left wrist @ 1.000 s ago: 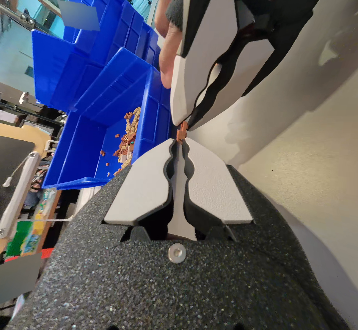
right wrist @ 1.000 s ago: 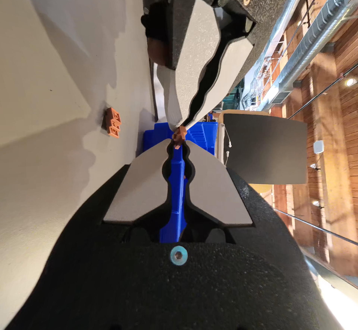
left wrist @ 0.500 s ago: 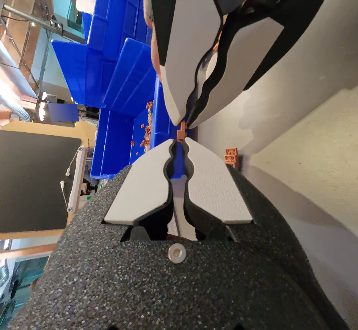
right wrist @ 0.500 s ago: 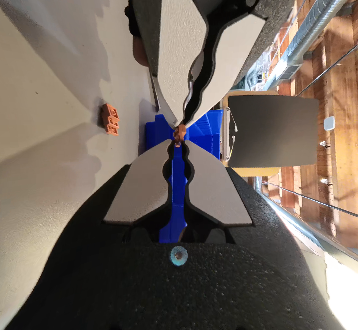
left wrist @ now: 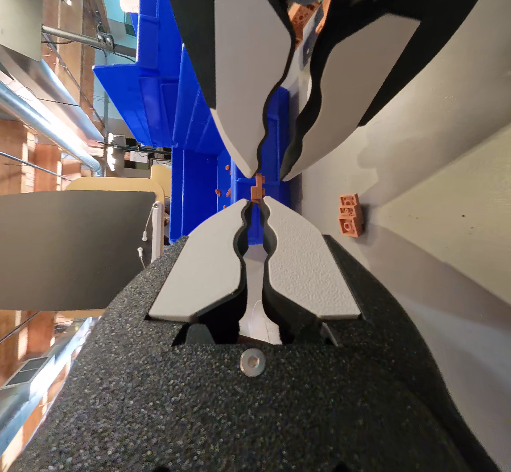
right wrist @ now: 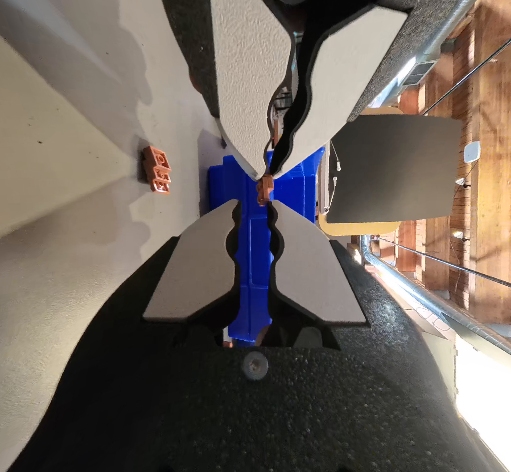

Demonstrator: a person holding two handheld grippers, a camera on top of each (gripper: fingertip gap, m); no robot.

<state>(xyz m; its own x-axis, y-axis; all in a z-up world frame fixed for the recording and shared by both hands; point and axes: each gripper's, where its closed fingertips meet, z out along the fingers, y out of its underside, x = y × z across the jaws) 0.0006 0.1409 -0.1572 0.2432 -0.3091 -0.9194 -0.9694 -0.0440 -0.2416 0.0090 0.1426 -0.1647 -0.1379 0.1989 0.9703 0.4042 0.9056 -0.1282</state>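
The two claws met tip to tip above the pale tabletop (left wrist: pixel 431 182), with a small brown brick piece (left wrist: pixel 257 190) between them. The left claw (left wrist: pixel 257 200) was closed on the near end of that piece: its two grey fingertips (left wrist: pixel 272 204) pinched the lower brick, leaving only a narrow slit between them further back. From the right wrist view the same claw (right wrist: pixel 266 175) came in from the top edge, its tips pressed together on the upper end of the brown brick piece (right wrist: pixel 265 189).

The right claw (right wrist: pixel 253 204) stood open. Its fingertips (right wrist: pixel 276 208) were spread apart, and the free end of the piece hung just ahead of the gap, nearer the right-hand tip, with blue showing between the piece and the left-hand tip. In the left wrist view the right claw (left wrist: pixel 266 177) reached down from above with its tips parted to either side of the piece's far end; one tip lay just beside it, and whether it touched could not be told.

Behind the claws sat a blue bin (left wrist: pixel 193 195) with a few small brown bits (left wrist: pixel 221 191) inside, beside further stacked blue bins (left wrist: pixel 154 85). A second brown brick assembly (left wrist: pixel 350 214) lay on the tabletop, apart from both claws.
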